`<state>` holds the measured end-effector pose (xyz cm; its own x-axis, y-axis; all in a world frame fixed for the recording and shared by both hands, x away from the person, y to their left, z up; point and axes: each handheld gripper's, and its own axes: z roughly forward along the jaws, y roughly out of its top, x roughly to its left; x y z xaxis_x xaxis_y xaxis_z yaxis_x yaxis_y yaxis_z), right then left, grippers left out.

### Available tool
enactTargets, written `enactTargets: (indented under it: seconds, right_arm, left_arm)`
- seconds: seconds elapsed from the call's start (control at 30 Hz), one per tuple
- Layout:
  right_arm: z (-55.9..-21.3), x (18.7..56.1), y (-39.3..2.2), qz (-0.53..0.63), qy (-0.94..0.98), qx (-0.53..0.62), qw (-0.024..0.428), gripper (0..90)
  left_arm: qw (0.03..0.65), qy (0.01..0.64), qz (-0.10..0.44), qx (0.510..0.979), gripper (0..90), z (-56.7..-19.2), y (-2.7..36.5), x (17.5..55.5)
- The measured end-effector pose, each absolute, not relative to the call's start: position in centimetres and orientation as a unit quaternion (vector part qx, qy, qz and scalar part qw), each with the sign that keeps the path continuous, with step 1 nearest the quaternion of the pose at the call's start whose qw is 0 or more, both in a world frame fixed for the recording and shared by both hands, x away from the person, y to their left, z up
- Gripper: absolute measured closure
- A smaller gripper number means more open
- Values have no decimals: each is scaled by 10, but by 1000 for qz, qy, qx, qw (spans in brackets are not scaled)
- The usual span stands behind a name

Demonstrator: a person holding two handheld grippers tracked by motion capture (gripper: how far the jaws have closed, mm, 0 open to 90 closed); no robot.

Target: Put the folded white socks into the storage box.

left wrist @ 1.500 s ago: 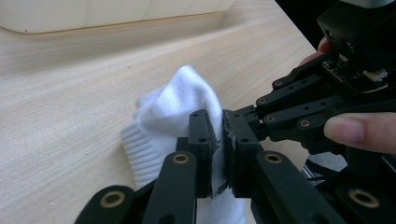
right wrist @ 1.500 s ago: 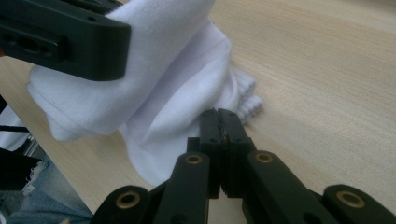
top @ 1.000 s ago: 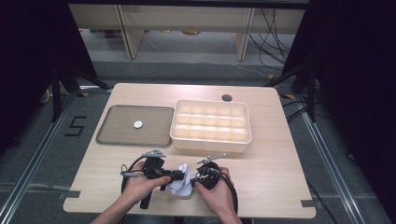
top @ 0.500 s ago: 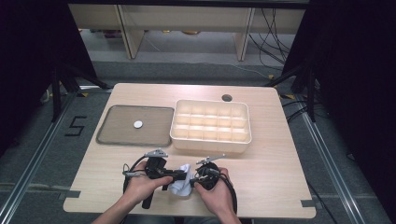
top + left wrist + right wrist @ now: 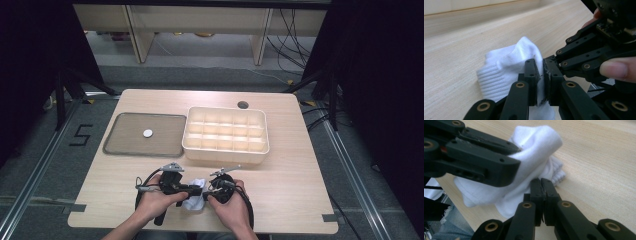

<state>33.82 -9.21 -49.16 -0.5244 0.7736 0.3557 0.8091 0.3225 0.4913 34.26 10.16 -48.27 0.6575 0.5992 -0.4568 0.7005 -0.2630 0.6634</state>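
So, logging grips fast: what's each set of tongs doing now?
Left tongs: closed on the white sock.
Right tongs: closed on the same sock.

Sock (image 5: pixel 194 200) mostly hidden between hands; small white disc (image 5: pixel 147 133) on tray (image 5: pixel 120 145) too small to identify.

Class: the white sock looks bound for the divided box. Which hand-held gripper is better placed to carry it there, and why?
Probably the right hand-held gripper: it is shut on the white sock and sits nearer the divided box. The left hand-held gripper also grips the sock, but from farther left.
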Motion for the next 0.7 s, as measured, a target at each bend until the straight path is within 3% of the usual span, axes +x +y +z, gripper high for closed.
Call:
enactTargets:
  seconds: [0.4, 0.7]
  right_arm:
    - [-469, 352, -110, -352, -777, -521, 5, 807]
    - [-463, 361, -106, -372, -768, -520, 31, 733]
  left_arm:
    - [443, 398, -52, 802, 814, -486, 96, 340]
    - [438, 393, -47, 807, 813, -486, 95, 339]
